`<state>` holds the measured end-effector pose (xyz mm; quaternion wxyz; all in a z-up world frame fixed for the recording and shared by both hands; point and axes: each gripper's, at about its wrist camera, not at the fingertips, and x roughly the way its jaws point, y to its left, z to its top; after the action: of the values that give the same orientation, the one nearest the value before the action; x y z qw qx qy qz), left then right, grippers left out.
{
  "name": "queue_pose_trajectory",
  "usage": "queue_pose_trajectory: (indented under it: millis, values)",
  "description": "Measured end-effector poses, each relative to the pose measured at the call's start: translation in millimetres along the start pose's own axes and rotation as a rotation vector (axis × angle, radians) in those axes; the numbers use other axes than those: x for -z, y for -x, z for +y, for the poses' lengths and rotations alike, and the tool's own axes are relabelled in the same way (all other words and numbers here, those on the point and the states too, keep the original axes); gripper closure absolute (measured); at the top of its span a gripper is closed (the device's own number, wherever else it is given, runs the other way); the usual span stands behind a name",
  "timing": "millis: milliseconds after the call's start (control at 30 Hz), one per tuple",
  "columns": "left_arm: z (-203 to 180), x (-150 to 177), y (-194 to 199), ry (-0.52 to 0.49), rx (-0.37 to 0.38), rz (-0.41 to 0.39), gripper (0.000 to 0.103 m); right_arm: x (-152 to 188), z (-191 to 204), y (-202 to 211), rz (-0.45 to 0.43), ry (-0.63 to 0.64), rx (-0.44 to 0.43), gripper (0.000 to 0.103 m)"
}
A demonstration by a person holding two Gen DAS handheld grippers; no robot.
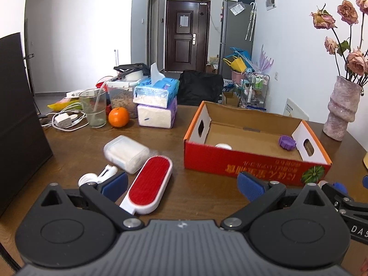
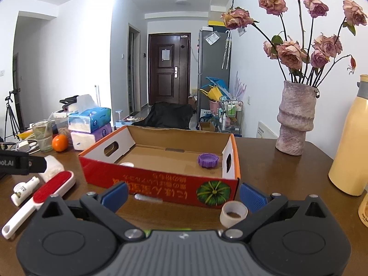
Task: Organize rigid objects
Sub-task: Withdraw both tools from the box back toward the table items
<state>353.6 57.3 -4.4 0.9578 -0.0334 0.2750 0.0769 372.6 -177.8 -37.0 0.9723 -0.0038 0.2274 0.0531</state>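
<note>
Brown table (image 1: 207,124) has a bare strip running up the middle of the left wrist view, btwn the clutter at left and the red cardboard box (image 1: 253,161) at center right; box's near wall sits close in front of both grippers. Left gripper (image 1: 181,185) is spread wide w/ nothing btwn its blue pads. The red lint brush (image 1: 149,182) lies tilted just inside its left pad, handle end near the lower center of the frame. Behind it is a clear plastic case (image 1: 126,151), touching or nearly so, can't tell, and a small white tube (image 1: 108,173) beside that pad. Right gripper (image 2: 184,195) is wide open too, holding nothing; a roll of white tape (image 2: 233,214) stands just inside its right pad, lower right of center, right at the box corner. A thin clear stick thing (image 2: 147,197) lies along the box front. Inside the box: purple cap (image 2: 208,160) at the right end, some white round item (image 2: 127,164) at left, mostly hidden by the wall. Upper left has tissue packs (image 1: 156,101), an orange (image 1: 118,117), glass (image 1: 93,108) and charger cables (image 1: 66,119). Vase (image 2: 295,124) of dried roses and a yellow flask (image 2: 350,142) crowd the right side.
</note>
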Motion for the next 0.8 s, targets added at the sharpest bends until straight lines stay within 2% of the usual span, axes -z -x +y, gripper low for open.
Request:
queue_pose_trajectory:
  millis: [433,800]
  values:
    - [36,33,25,-0.001,-0.036,0.027,0.0,29,9,32,0.033,0.015,-0.009,0.0]
    - [62,48,9,-0.014,-0.058,0.074,0.0,44,11,33,0.07,0.007,0.011,0.0]
